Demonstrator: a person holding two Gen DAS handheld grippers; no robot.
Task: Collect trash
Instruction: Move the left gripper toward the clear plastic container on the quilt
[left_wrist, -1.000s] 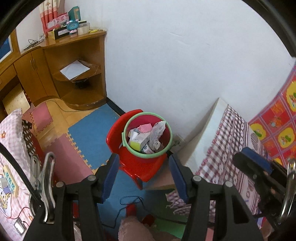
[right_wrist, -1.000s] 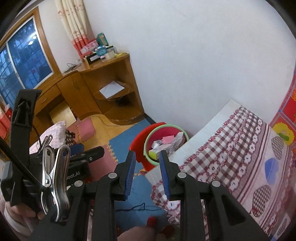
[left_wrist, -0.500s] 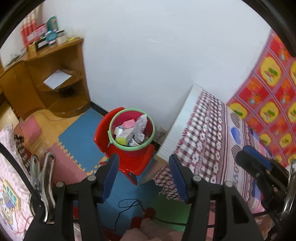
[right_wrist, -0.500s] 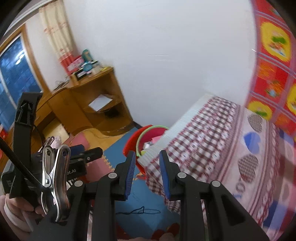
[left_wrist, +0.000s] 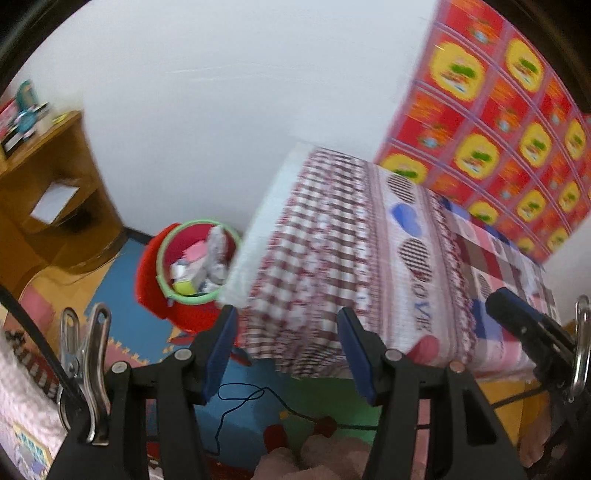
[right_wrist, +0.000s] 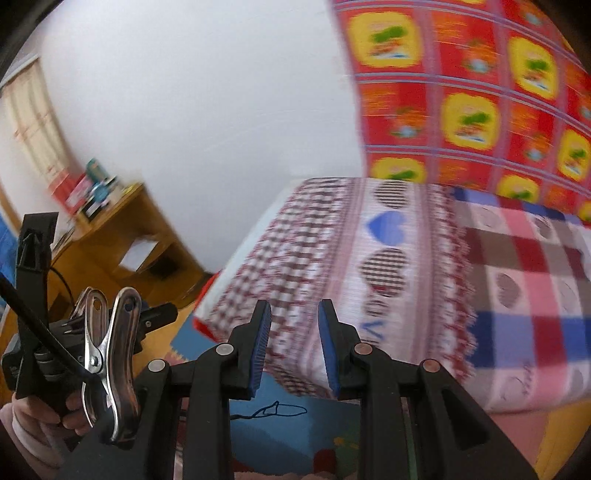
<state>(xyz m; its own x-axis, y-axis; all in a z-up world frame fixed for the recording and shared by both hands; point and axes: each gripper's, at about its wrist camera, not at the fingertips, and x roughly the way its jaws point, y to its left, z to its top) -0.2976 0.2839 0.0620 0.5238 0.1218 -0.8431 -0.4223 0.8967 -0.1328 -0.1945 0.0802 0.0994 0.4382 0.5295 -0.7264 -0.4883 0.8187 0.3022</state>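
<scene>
A red trash bin with a green rim (left_wrist: 192, 258) stands on a red chair beside the bed, filled with crumpled paper and small boxes. It lies left of and beyond my left gripper (left_wrist: 284, 328), whose blue pads stand wide open with nothing between them. My right gripper (right_wrist: 295, 325) is open by a narrower gap, also with nothing in it, and points at the bed's checked sheet (right_wrist: 369, 258). In the right wrist view the bed hides the bin. The picture is blurred by motion, and I see no loose trash on the bed.
The bed (left_wrist: 351, 251) fills the middle, with a red-and-yellow cloth (left_wrist: 498, 110) on the wall behind it. A wooden corner desk (left_wrist: 48, 184) stands at the left. Foam floor mats (left_wrist: 122, 295) carry a black cord (left_wrist: 240, 398). A hand (right_wrist: 33, 421) holds the left gripper.
Both views have swung to the right: the bin slid from the centre to the left and the bed came to fill the middle. Neither gripper's jaws changed.
</scene>
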